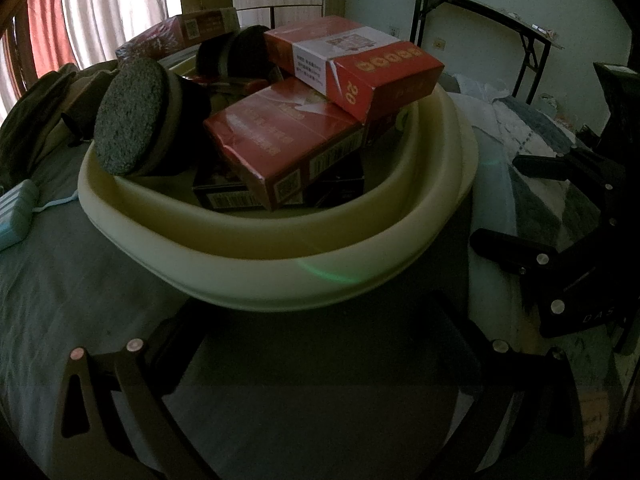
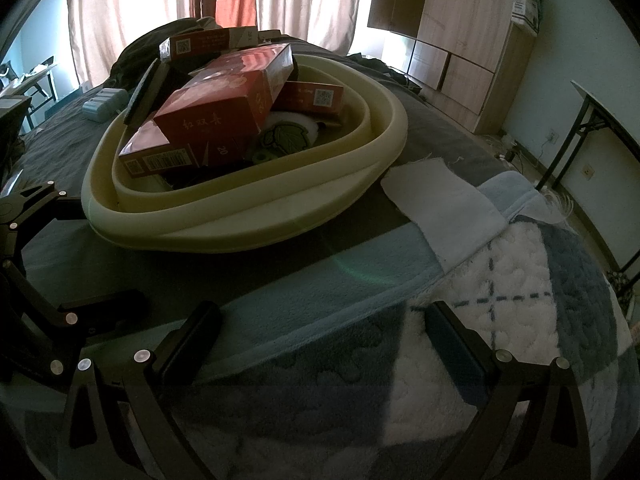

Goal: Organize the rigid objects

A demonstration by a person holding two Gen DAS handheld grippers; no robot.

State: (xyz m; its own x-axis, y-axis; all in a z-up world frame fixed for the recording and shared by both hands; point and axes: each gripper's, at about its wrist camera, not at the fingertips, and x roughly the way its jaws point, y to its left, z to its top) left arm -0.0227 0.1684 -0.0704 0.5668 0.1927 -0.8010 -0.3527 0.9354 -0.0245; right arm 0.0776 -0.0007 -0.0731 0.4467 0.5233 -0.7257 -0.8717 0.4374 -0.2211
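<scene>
Both grippers, left (image 1: pixel 320 320) and right (image 2: pixel 320 320), spread wide, empty. Top box (image 1: pixel 352 68) in the basin (image 1: pixel 280 240) looks light, stiff; I'd pinch its long sides.

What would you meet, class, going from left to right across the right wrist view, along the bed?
Left gripper → cream basin heaped with red boxes → white cloth → folding table.
</scene>
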